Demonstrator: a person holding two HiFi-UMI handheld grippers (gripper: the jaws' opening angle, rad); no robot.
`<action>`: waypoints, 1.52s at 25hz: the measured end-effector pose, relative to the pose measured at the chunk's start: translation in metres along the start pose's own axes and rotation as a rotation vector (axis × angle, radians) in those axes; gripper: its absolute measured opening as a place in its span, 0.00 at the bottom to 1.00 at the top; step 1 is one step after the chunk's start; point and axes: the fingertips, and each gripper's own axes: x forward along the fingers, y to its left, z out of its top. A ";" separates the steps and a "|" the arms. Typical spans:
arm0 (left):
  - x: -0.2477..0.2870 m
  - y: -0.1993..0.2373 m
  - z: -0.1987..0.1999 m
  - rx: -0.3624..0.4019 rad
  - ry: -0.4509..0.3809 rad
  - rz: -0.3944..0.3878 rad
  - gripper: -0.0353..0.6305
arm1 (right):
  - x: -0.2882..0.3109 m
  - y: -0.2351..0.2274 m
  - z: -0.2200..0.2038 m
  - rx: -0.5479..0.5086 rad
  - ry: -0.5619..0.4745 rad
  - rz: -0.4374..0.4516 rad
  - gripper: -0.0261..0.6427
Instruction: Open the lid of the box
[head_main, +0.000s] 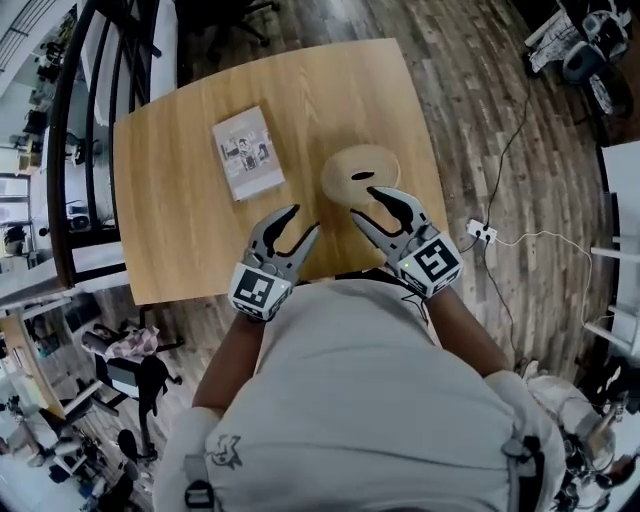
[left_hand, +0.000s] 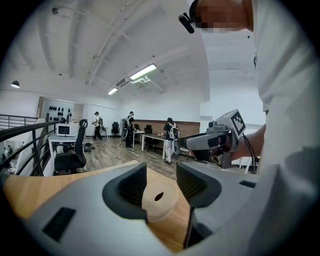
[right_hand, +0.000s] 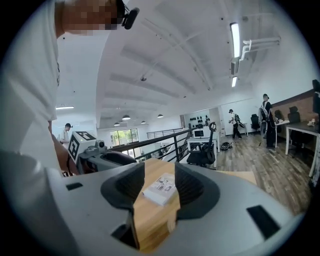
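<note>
Box (head_main: 249, 152) on table (head_main: 170, 210) (inside all edges)

Print on the box (head_main: 248, 152) is unreadable.

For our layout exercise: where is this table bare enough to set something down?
Free: table left of the flat box, and the far right corner beyond the round piece. Crowded: near edge, by the left hand-held gripper and right hand-held gripper.
</note>
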 end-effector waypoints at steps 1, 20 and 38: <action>0.002 0.000 -0.001 0.001 0.000 0.013 0.32 | 0.001 -0.003 -0.003 -0.016 0.010 0.013 0.33; 0.030 0.029 -0.064 0.072 0.154 -0.066 0.36 | 0.033 -0.048 -0.097 -0.393 0.368 0.060 0.34; 0.092 0.047 -0.201 0.094 0.378 -0.261 0.45 | 0.073 -0.086 -0.193 -0.658 0.653 0.114 0.34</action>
